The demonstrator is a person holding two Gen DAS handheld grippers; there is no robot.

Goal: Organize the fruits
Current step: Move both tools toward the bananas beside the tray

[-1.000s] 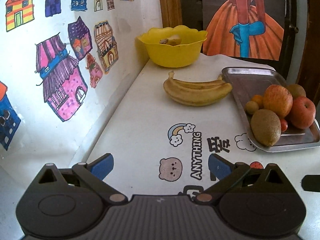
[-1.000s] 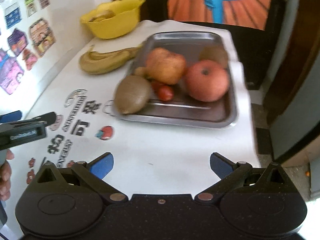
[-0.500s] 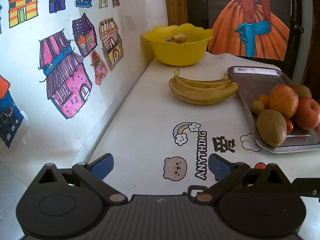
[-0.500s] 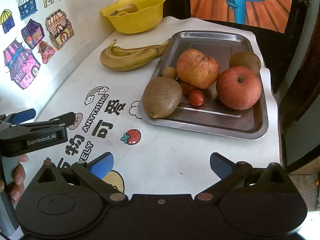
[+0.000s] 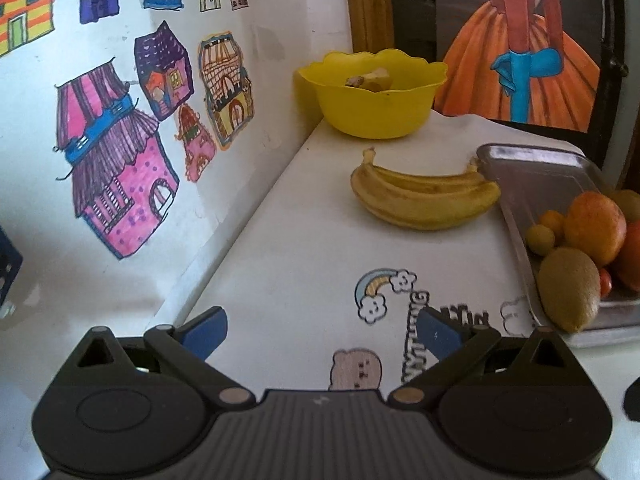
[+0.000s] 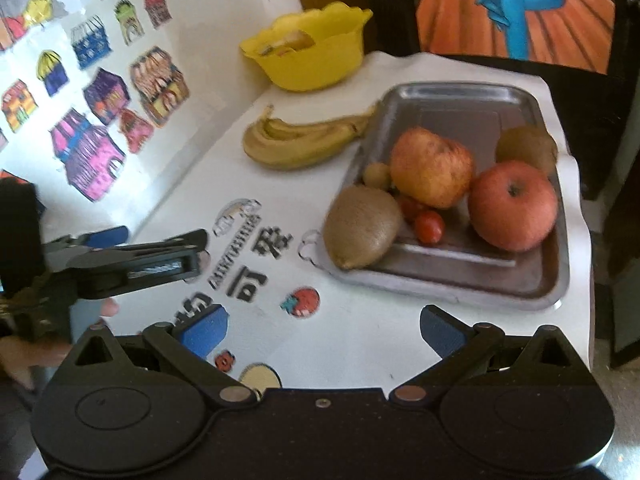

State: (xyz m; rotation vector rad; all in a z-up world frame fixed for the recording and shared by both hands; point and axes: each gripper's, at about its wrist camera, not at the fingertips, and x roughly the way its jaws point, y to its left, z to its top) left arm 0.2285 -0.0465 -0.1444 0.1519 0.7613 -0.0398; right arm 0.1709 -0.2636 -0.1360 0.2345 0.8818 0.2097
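Observation:
A bunch of bananas (image 5: 424, 196) lies on the white table between a yellow bowl (image 5: 372, 104) and a steel tray (image 5: 520, 168). The tray (image 6: 460, 292) holds two apples (image 6: 512, 204), two kiwis (image 6: 360, 228), small tomatoes (image 6: 428, 226) and a small green fruit. The bowl (image 6: 312, 60) holds some fruit pieces. My left gripper (image 5: 320, 330) is open and empty, low over the table, well short of the bananas (image 6: 296, 140). My right gripper (image 6: 320, 330) is open and empty, in front of the tray's near edge. The left gripper also shows in the right wrist view (image 6: 156, 252).
A white wall with house drawings (image 5: 120, 160) runs along the table's left side. A poster of an orange dress (image 5: 520, 72) stands behind the bowl. The table's right edge (image 6: 584, 240) drops off just past the tray. Printed stickers cover the table near me.
Both grippers have moved forward towards the fruit; the bananas and tray look nearer. The left gripper has come further into the right wrist view. Both stay open.

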